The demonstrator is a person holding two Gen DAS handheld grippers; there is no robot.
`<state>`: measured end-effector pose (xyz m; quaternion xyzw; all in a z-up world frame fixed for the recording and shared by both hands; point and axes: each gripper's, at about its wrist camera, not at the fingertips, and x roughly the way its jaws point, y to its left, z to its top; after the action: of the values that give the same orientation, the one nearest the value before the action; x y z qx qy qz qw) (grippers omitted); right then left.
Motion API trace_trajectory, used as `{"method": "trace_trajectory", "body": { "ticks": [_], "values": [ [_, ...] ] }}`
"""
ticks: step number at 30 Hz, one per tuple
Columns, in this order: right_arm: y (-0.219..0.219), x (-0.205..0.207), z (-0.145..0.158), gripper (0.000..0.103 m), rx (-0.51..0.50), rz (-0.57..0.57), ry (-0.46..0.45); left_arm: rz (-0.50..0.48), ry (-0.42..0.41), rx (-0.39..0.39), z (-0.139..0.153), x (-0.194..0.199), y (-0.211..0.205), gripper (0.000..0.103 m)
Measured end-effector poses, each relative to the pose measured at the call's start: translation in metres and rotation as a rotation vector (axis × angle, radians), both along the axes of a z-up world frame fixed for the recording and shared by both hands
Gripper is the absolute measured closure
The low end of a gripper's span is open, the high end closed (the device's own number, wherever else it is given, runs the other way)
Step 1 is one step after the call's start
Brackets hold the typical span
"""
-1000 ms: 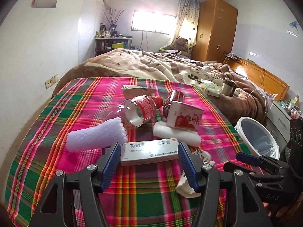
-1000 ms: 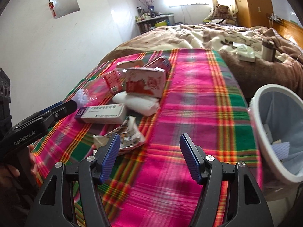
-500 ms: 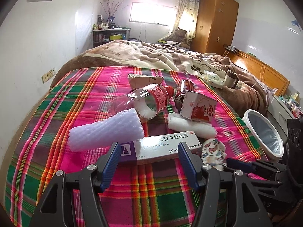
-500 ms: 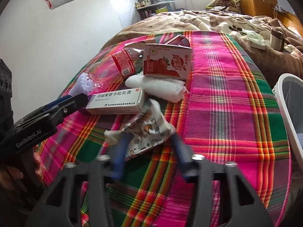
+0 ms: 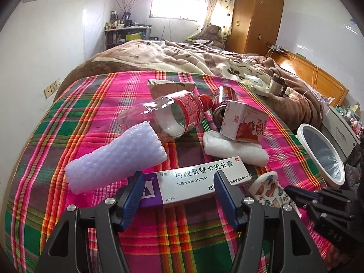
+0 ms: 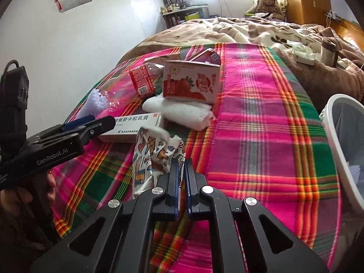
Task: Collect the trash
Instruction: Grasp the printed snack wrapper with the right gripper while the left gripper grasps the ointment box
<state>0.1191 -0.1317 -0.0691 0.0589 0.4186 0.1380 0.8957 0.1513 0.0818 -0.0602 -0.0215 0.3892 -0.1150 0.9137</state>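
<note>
On the plaid blanket (image 6: 261, 104), right hand-held gripper (image 6: 181, 166) pinches printed wrapper (image 6: 154, 150); left hand-held gripper (image 5: 179, 182) gapes around box (image 5: 195, 179)

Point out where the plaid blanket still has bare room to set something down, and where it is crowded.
Bare: the wide strip of plaid blanket between the strawberry carton and the white bin, and the near edge in front of the ointment box. Crowded: the cluster of clear bottle, can, foam roll and white pad.
</note>
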Motion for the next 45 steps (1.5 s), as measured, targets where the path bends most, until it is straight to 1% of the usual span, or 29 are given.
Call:
{"method": "trace_trajectory", "body": {
  "ticks": [2,5,8,11,13,14,15,16,17,18,19,20,23,27,30,31,33,34,35,36,38,39,41,43,45],
  "values": [
    [-0.007,0.001,0.003,0.099,-0.04,-0.022,-0.016,-0.011,0.009,0.0,-0.002,0.0,-0.002,0.041],
    [-0.018,0.004,0.008,0.099,-0.072,-0.048,-0.026,-0.048,0.012,0.005,-0.002,-0.005,-0.009,0.041],
    [-0.031,0.008,0.011,0.099,-0.067,-0.064,-0.016,-0.087,0.016,0.014,-0.002,-0.013,-0.019,0.041],
    [-0.033,0.007,0.011,0.099,-0.003,0.0,0.005,-0.128,0.018,0.013,-0.001,-0.022,-0.029,0.041],
    [-0.025,0.008,0.007,0.099,0.004,0.038,0.015,-0.124,0.007,0.05,0.001,-0.021,-0.031,0.041],
    [-0.022,0.008,0.005,0.097,0.01,0.053,0.018,-0.119,0.002,0.07,0.001,-0.02,-0.03,0.041],
    [-0.019,0.008,0.004,0.092,0.026,0.066,0.019,-0.104,-0.001,0.085,0.004,-0.018,-0.027,0.041],
    [-0.017,0.008,0.002,0.088,0.058,0.077,0.027,-0.1,-0.005,0.083,0.006,-0.017,-0.024,0.041],
    [-0.016,0.008,0.0,0.076,0.091,0.083,0.039,-0.098,-0.008,0.077,0.008,-0.016,-0.021,0.041],
    [-0.015,0.009,-0.002,0.059,0.126,0.088,0.053,-0.094,-0.013,0.071,0.011,-0.015,-0.018,0.041],
    [-0.013,0.01,-0.004,0.051,0.154,0.095,0.063,-0.095,-0.021,0.072,0.014,-0.015,-0.016,0.041],
    [-0.01,0.011,-0.004,0.045,0.162,0.102,0.066,-0.099,-0.028,0.076,0.015,-0.014,-0.015,0.041],
    [0.001,0.008,-0.004,0.045,0.123,0.108,0.058,-0.115,-0.033,0.094,0.017,-0.009,-0.013,0.041],
    [0.011,0.007,-0.006,0.045,0.172,0.147,0.083,-0.151,-0.01,0.091,0.015,0.002,-0.014,0.041],
    [0.014,0.005,-0.005,0.045,0.161,0.146,0.072,-0.158,-0.011,0.078,0.014,0.006,-0.015,0.041],
    [0.015,0.006,-0.006,0.045,0.155,0.154,0.077,-0.171,-0.003,0.064,0.013,0.009,-0.015,0.041],
    [0.021,0.01,-0.01,0.046,0.123,0.163,0.101,-0.177,0.013,0.066,0.01,0.013,-0.016,0.041],
    [0.023,0.009,-0.011,0.048,0.129,0.18,0.103,-0.181,0.018,0.076,0.008,0.016,-0.017,0.041],
    [0.027,0.009,-0.013,0.06,0.137,0.205,0.111,-0.18,0.027,0.082,0.006,0.018,-0.017,0.041],
    [0.029,0.01,-0.015,0.076,0.14,0.22,0.118,-0.179,0.039,0.082,0.004,0.021,-0.017,0.041],
    [0.032,0.01,-0.018,0.089,0.123,0.229,0.128,-0.177,0.045,0.066,0.003,0.024,-0.015,0.041],
    [0.032,0.009,-0.019,0.092,0.116,0.236,0.128,-0.179,0.049,0.057,0.003,0.025,-0.013,0.041],
    [0.029,0.006,-0.018,0.093,0.116,0.242,0.127,-0.185,0.06,0.059,0.0,0.027,-0.012,0.041],
    [0.023,0.004,-0.015,0.093,0.094,0.231,0.114,-0.204,0.086,0.059,-0.005,0.03,-0.012,0.041],
    [0.014,0.0,-0.013,0.093,0.065,0.211,0.094,-0.218,0.101,0.027,-0.006,0.03,-0.01,0.041]
  ]
}}
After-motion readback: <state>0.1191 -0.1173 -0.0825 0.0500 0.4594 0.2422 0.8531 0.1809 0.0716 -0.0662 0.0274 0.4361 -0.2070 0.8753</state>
